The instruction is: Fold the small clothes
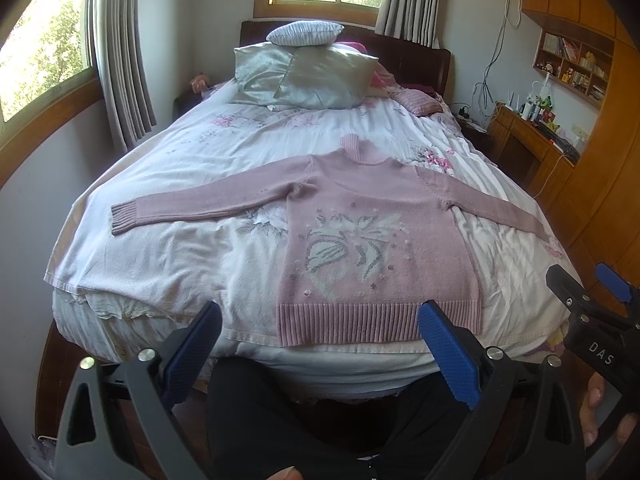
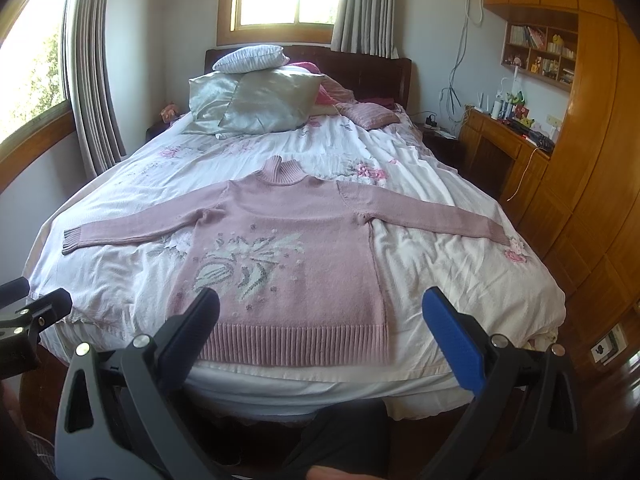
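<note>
On the bed (image 1: 160,264) the sweater (image 1: 372,240) lies flat, collar at twelve o'clock, hem toward you, sleeves running nine to three. Your left gripper (image 1: 320,344) and right gripper (image 2: 320,332) both gape wide, empty — short of the hem. Each sleeve's cuff lies far out; the left is likely nearer the nine o'clock one.

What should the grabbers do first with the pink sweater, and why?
Probably bring the left gripper to the left sleeve cuff and pinch it. The pink sweater lies flat, sleeves spread wide, and both grippers are open and empty.
</note>
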The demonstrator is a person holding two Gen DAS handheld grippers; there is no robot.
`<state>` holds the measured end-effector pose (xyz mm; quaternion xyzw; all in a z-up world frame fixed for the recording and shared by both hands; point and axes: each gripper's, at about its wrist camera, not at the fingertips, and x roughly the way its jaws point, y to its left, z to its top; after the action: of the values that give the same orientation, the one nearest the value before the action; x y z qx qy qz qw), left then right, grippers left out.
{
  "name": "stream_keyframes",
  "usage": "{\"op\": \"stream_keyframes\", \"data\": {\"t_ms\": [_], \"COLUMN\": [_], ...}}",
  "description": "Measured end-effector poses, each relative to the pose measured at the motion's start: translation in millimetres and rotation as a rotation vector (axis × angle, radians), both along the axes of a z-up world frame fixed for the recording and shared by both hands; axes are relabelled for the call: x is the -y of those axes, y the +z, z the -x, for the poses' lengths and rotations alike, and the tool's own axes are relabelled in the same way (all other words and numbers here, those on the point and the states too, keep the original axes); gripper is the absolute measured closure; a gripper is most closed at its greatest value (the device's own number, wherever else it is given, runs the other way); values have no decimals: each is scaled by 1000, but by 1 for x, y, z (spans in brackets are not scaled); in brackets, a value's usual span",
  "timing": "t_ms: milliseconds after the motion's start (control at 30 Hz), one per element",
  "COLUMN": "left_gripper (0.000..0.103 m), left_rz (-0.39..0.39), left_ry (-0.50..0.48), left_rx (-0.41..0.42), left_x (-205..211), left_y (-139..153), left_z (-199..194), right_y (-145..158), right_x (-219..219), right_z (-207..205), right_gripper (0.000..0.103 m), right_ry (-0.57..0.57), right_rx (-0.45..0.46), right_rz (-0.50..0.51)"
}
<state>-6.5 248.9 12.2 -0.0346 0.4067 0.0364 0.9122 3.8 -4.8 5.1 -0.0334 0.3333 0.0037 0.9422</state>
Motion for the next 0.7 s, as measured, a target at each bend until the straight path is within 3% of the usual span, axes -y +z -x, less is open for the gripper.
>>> {"op": "stream_keyframes", "data": {"t_ms": [500, 700], "left_gripper": [4, 4], "left_rz": [2, 1], "left_ry": [4, -3], "left_rx": [1, -16], "left_x": [0, -2], "left_y": [1, -13], "left_z": [-2, -14], "right_y": [-4, -14], "right_x": [4, 6], "right_z": [1, -14], "right_gripper": [3, 3], "right_ry": [3, -6], "right_rx": [-12, -27], "right_rz": [0, 8]}}
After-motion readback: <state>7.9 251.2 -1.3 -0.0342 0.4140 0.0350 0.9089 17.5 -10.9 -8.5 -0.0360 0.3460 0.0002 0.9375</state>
